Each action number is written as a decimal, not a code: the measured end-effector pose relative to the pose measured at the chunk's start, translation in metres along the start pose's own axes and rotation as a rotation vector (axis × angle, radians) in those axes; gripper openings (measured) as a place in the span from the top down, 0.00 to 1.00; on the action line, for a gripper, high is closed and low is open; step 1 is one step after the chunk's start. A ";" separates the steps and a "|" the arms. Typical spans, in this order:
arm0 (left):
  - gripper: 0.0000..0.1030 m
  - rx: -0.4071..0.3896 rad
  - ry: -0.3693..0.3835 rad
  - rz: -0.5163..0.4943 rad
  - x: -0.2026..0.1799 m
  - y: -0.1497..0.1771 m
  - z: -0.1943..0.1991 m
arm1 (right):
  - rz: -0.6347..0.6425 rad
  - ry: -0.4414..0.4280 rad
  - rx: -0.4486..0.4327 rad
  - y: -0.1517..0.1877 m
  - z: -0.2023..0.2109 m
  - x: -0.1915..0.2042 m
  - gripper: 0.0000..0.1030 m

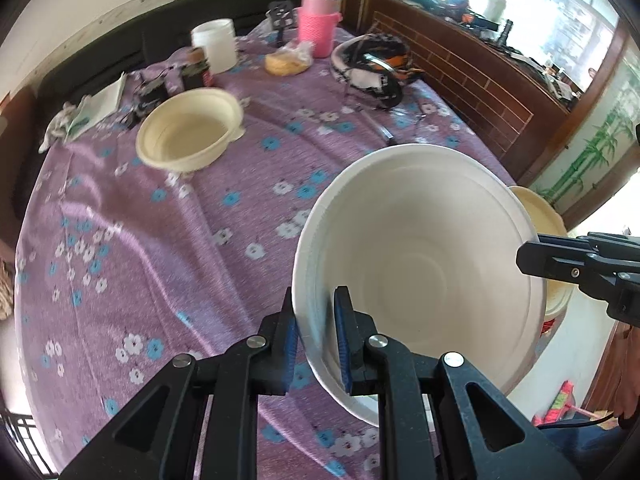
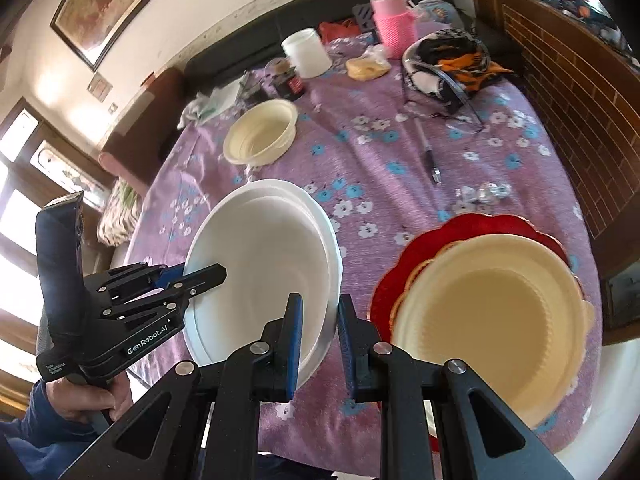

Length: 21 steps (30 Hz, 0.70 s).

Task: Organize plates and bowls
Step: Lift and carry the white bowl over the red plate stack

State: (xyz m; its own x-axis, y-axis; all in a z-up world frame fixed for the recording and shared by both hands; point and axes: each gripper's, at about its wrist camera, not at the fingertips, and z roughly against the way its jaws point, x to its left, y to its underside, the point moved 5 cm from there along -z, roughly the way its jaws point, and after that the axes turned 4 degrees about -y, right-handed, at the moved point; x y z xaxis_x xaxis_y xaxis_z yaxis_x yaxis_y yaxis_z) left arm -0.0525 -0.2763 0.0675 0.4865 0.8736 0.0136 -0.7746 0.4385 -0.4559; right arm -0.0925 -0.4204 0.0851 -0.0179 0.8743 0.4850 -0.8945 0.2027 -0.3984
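Observation:
A large white bowl (image 1: 420, 248) (image 2: 264, 264) hangs tilted above the purple flowered tablecloth (image 1: 160, 240), held by both grippers. My left gripper (image 1: 314, 300) (image 2: 200, 276) is shut on its near-left rim. On the opposite rim my right gripper (image 2: 320, 304) (image 1: 528, 260) is shut too. A smaller cream bowl (image 1: 188, 132) (image 2: 260, 132) stands alone farther back on the table. To the right, a cream plate (image 2: 492, 312) (image 1: 540, 212) lies on a red scalloped plate (image 2: 400, 264).
At the table's far side stand a pink-sleeved bottle (image 2: 394, 20), a white jar (image 2: 306, 52), a dark jar (image 2: 290, 80), bagged food (image 2: 366, 66) and a black-orange bag (image 2: 448, 64). A pen (image 2: 428, 152) lies mid-table. A wooden cabinet (image 2: 580, 120) borders the right.

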 end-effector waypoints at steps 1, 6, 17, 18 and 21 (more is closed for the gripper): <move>0.85 -0.001 0.002 -0.006 -0.003 -0.002 0.001 | -0.008 0.002 -0.009 0.001 0.005 -0.003 0.82; 0.85 -0.012 0.027 -0.072 -0.031 -0.015 0.004 | -0.059 0.015 -0.051 0.004 0.030 -0.022 0.82; 0.80 -0.011 0.093 -0.232 -0.108 -0.040 -0.001 | -0.193 0.061 -0.139 0.020 0.081 -0.075 0.82; 0.80 -0.009 0.096 -0.241 -0.113 -0.040 -0.003 | -0.206 0.069 -0.144 0.023 0.085 -0.080 0.82; 0.80 0.010 0.116 -0.270 -0.130 -0.042 -0.011 | -0.240 0.083 -0.151 0.029 0.091 -0.094 0.82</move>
State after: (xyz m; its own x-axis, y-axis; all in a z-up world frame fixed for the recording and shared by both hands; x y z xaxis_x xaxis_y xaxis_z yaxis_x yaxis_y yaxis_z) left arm -0.0791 -0.4107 0.0746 0.7184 0.6949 0.0311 -0.6143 0.6547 -0.4405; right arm -0.1573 -0.5369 0.0989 0.2290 0.8252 0.5163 -0.7922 0.4662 -0.3938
